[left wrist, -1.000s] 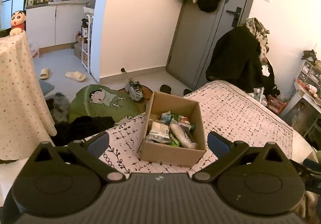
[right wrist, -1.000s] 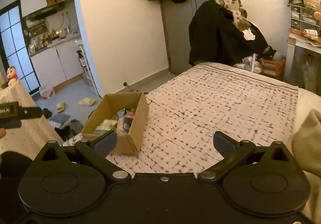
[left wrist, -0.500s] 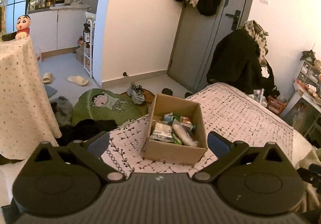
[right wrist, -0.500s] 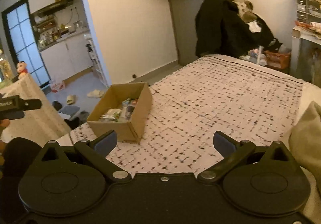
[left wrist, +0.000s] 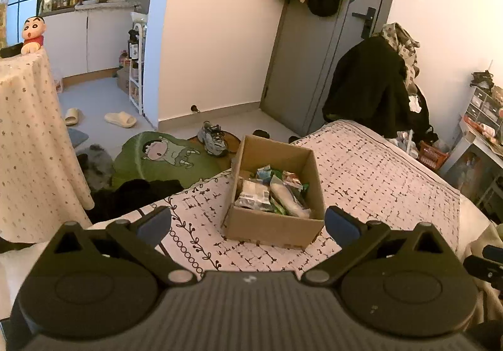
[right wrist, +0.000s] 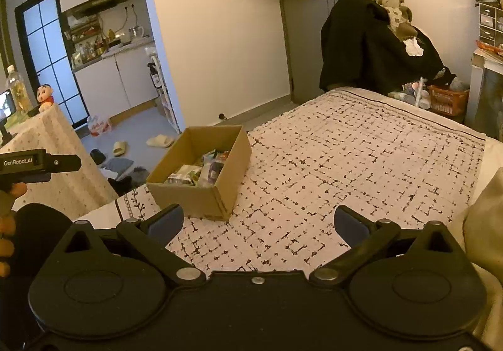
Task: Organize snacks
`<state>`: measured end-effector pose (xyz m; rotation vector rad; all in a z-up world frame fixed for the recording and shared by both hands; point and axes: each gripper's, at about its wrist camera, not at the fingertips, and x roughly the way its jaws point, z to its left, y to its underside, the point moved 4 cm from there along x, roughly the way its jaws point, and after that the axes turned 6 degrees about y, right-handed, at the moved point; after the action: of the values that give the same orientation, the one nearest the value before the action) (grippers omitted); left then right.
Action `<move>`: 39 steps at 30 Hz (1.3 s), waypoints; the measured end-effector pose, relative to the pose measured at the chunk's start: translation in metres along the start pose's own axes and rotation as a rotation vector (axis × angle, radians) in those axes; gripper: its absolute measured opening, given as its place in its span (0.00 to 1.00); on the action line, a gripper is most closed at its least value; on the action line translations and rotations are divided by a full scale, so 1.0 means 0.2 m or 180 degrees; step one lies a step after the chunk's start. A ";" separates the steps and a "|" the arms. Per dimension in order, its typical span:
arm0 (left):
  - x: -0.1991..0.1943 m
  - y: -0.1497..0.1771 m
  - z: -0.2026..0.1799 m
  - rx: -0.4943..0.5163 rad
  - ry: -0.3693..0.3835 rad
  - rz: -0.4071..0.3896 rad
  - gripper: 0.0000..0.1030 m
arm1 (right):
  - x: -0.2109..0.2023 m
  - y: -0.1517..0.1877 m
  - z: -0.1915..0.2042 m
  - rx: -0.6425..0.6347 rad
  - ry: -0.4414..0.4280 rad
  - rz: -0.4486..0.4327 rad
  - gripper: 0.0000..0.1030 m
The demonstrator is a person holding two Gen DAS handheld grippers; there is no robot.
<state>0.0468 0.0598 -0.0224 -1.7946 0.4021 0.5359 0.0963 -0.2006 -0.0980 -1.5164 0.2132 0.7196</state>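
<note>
The left gripper has its jaws spread wide with nothing between them; its blue-padded fingertips hang in the air above the near edge of the patterned bedspread, touching nothing. The right gripper is likewise spread wide and empty, poised over the bedspread and clear of it.

The cardboard box sits open-topped on the bedspread near the bed's foot corner, just beyond the left gripper's fingertips and roughly centred between them. From the right wrist view the box lies ahead and to the left, well apart from that gripper. Inside lie the snack packets, heaped in the near half of the box: clear, white and green wrappers overlap, and their labels are too small to read. How many there are cannot be told, since the near wall hides the lower ones.

At the left edge of the right wrist view, part of the other gripper's body shows, with fingers of the person's hand cut off by the frame. A beige cloth at the right edge is also cropped.
</note>
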 end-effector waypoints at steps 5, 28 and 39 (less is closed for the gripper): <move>0.01 0.02 -0.02 0.0012 0.0020 0.0028 1.00 | 0.00 0.00 0.00 0.0011 0.0018 0.0008 1.00; 0.01 0.01 -0.02 0.0007 0.0036 0.0066 1.00 | 0.02 0.00 0.00 -0.0034 0.0138 0.0040 1.00; 0.01 0.01 -0.02 -0.0010 0.0063 0.0062 1.00 | 0.02 0.00 0.01 -0.0061 0.0144 0.0041 1.00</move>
<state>0.0483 0.0558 -0.0236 -1.8019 0.4328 0.5330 0.0980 -0.1978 -0.1005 -1.5517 0.2510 0.6999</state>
